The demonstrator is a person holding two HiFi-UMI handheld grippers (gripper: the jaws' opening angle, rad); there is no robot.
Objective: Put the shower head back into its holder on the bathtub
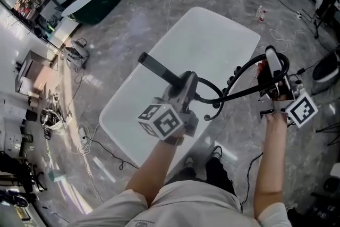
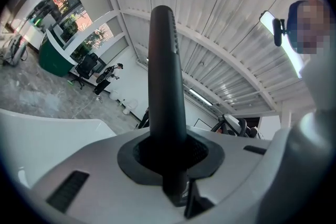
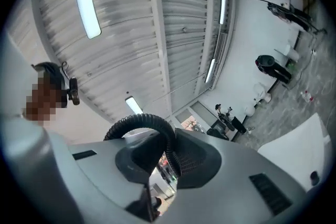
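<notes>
The black shower head [image 1: 157, 68] is a long wand, and my left gripper [image 1: 182, 89] is shut on its handle, holding it over the white bathtub [image 1: 212, 45]. In the left gripper view the shower head [image 2: 166, 86] stands straight up out of the left gripper [image 2: 170, 162]. Its black ribbed hose [image 1: 239, 94] runs right and loops up at my right gripper [image 1: 274, 73], which is shut on it beside the tub's right edge. In the right gripper view the hose [image 3: 142, 122] arches between the jaws of the right gripper [image 3: 165, 161]. Small black fittings [image 1: 231, 81] sit on the tub's rim; I cannot tell which is the holder.
Grey marble floor surrounds the tub. Cables [image 1: 79, 138] and clutter lie at the left, with a green counter [image 1: 95, 5] at the back left. A small bottle [image 1: 260, 12] stands past the tub. A black seat [image 1: 325, 69] stands at the right. The person's shoes [image 1: 215, 154] are at the tub's near end.
</notes>
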